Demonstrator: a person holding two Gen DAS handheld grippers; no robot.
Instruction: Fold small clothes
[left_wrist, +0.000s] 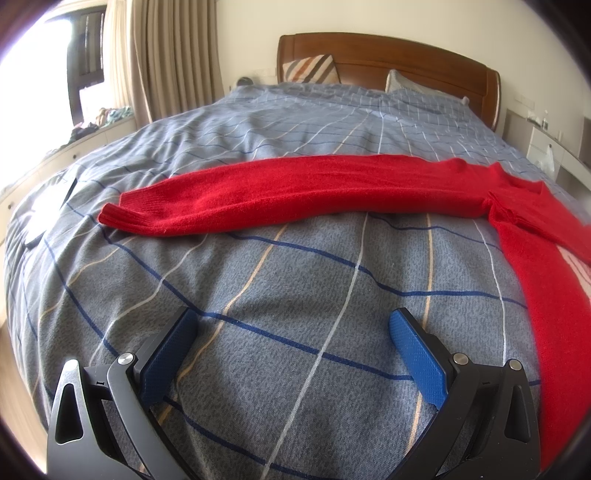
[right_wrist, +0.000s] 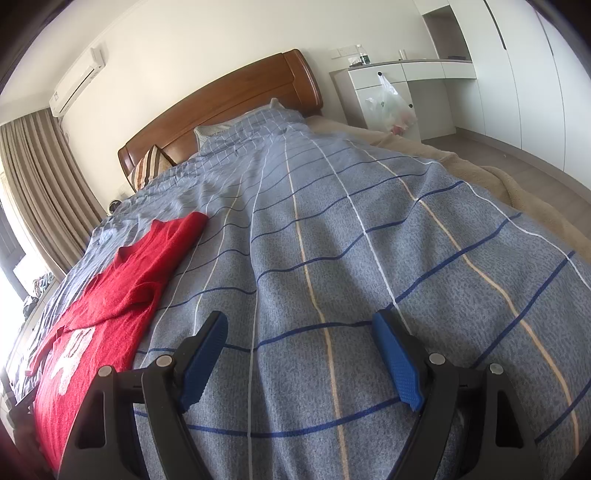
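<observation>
Sweater (left_wrist: 295, 192): sleeve lay crosswise, ahead of left gripper (left_wrist: 291, 332).
Nearer: left.
Right gripper (right_wrist: 299, 332): sweater off to its left.
Fingers: both wide, empty.

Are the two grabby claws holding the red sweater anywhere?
No, nothing is held. The left gripper and right gripper are both open above the blanket, apart from the red sweater.

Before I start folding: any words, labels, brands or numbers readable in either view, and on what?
None can be read.
Sweater front: white print, seen at a steep angle, cut off, not legible.
Air conditioner: small label at its end, too small to read.
Bottle on the desk: label too small.
</observation>
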